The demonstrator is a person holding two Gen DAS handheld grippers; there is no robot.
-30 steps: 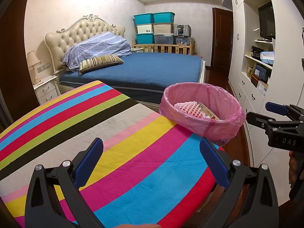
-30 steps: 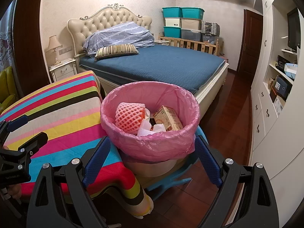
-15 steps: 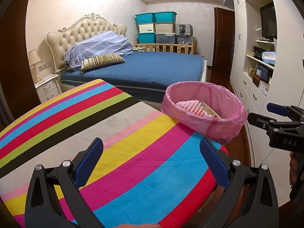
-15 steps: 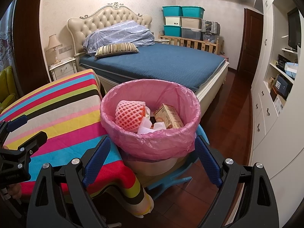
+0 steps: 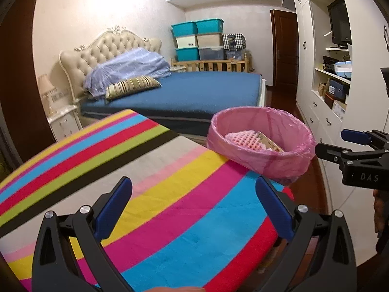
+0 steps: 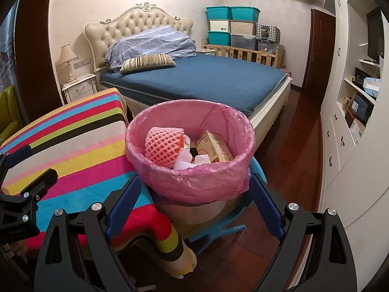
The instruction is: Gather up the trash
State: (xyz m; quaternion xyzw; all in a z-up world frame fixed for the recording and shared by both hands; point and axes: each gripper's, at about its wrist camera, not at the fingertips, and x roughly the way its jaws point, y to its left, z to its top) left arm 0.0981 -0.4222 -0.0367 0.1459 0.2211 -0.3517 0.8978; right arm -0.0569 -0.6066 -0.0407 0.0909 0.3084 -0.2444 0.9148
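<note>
A bin with a pink liner [image 6: 194,182] stands on a blue stool [image 6: 257,170] beside the striped table [image 6: 73,150]. Inside lie a pink foam fruit net [image 6: 163,146], a tan carton [image 6: 214,148] and white scraps [image 6: 189,163]. My right gripper [image 6: 194,209] is open and empty, just in front of the bin. My left gripper [image 5: 194,209] is open and empty above the striped tablecloth [image 5: 145,175], with the bin [image 5: 262,146] ahead to the right. The right gripper also shows in the left wrist view [image 5: 345,146], at the right edge.
A bed with a blue cover [image 6: 206,77] stands behind the bin. White cabinets and shelves [image 6: 352,112] line the right wall over a dark wood floor [image 6: 299,146]. A nightstand with a lamp [image 6: 75,85] is at the left. Storage boxes [image 6: 233,26] are stacked at the back.
Both views have shifted a little: the left gripper has drifted back and tilted slightly, and the bin sits a bit higher and nearer in the right wrist view. Both grippers stay open.
</note>
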